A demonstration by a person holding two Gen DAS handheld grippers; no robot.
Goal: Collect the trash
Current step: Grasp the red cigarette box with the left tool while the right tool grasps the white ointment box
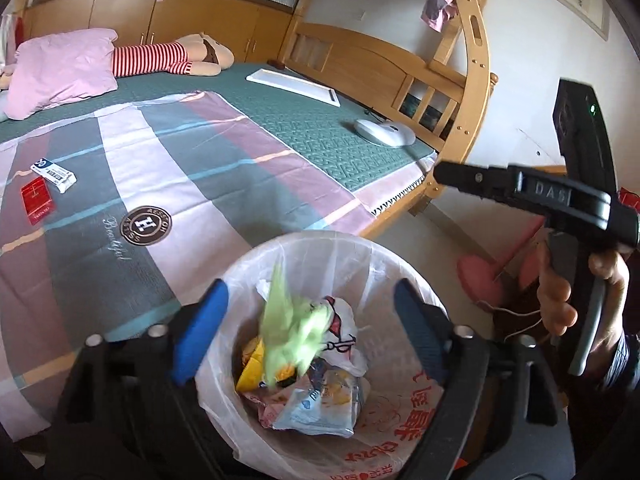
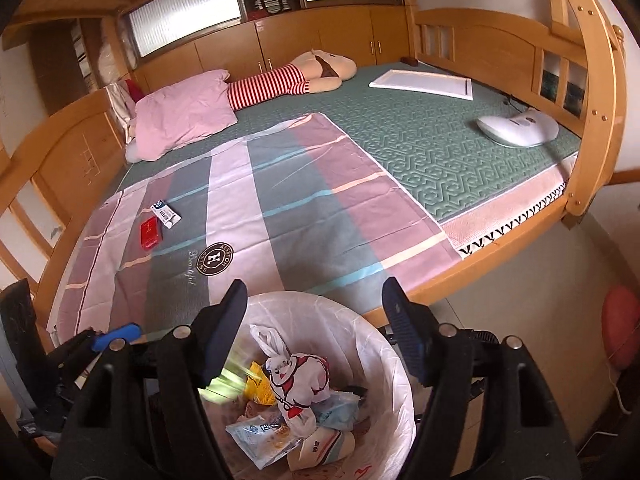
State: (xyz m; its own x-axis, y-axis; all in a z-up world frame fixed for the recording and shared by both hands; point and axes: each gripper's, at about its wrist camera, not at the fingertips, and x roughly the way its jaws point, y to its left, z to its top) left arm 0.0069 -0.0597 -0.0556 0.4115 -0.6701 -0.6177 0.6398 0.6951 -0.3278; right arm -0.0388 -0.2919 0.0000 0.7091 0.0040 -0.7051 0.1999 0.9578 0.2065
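Observation:
A bin lined with a white bag (image 1: 360,248) stands on the floor against the bed, holding several wrappers and a knotted plastic bag (image 2: 298,376). My left gripper (image 1: 310,286) hangs open just above it. A blurred green wrapper (image 1: 292,332) is in the air between its blue fingers, touching neither pad. My right gripper (image 2: 315,284) is also open over the bin (image 2: 320,304), with nothing between its fingers; the green wrapper (image 2: 224,380) streaks past beside its left finger. On the striped sheet lie a red pack (image 1: 36,202) and a white-and-blue pack (image 1: 54,174).
A pink pillow (image 2: 184,112), a striped plush doll (image 2: 296,76), a white flat frame (image 2: 424,84) and a white oval device (image 2: 518,128) lie on the green mat. A wooden ladder post (image 1: 478,80) stands at the bed's corner. Pink slippers (image 1: 480,276) are on the floor.

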